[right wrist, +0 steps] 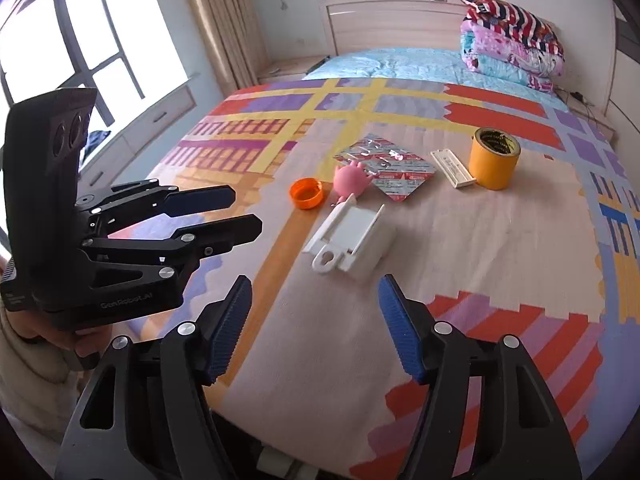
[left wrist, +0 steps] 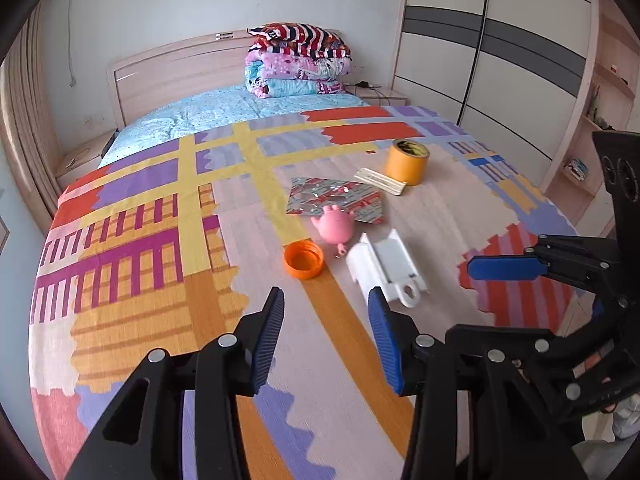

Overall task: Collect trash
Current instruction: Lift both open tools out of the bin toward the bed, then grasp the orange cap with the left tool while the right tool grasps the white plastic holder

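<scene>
We judge nothing collected yet: the white plastic holder (left wrist: 386, 270), orange cap (left wrist: 303, 259) at its nine o'clock, pink toy (left wrist: 335, 232), foil packet (left wrist: 334, 200) and tape roll (left wrist: 406, 161) all lie loose on the bed (left wrist: 160, 240). Our left claw (left wrist: 326, 334) gapes narrowly, our right claw (right wrist: 316, 328) wider, both empty.

- Bed (left wrist: 168, 264): folded quilts (left wrist: 298, 60) are stacked at the headboard (left wrist: 172, 72) end.
- Toward the foot edge: bracket (left wrist: 384, 266), with the cap (left wrist: 303, 259) to its left.
- Toy (left wrist: 335, 229) just behind them, overlapping the foil packet (left wrist: 340, 196).
- Strip (left wrist: 382, 181) and tape roll (left wrist: 406, 160) lie behind, toward the wardrobe (left wrist: 492, 64) side.
</scene>
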Demonstrator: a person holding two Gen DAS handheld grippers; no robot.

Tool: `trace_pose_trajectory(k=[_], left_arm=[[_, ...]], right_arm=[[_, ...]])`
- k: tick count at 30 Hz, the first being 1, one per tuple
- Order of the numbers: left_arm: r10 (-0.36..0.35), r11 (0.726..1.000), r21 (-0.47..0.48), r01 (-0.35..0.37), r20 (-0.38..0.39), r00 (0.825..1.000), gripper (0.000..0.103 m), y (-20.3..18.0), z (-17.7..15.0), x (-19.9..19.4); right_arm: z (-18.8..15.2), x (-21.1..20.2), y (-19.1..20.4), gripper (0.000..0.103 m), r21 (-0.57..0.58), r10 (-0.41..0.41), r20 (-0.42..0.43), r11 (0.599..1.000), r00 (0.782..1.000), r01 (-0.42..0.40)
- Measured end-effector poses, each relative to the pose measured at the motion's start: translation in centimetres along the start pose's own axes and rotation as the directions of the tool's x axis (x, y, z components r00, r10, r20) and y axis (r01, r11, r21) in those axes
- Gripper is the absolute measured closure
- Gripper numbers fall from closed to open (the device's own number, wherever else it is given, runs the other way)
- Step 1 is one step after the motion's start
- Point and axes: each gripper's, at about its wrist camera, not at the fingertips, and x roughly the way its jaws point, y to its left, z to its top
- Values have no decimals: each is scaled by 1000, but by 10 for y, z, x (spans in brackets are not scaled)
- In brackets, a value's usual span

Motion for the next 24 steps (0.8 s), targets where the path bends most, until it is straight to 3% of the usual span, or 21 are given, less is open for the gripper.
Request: trace_pose_trajectory(k=[5,12,24], left_arm=[[-32,999,-14,32,-25,999,61,9,8,22],[-2,1000,23,3,-45,999,61,8,16,40],[-14,1000,4,15,-64,998,61,17,22,64]], right_arm=[[5,14,-5,37,13,-20,-13,1000,1000,20],[10,31,-14,35,38,-46,-29,998,999,47],[14,46,-10,34,-10,-108,-3,994,994,108]])
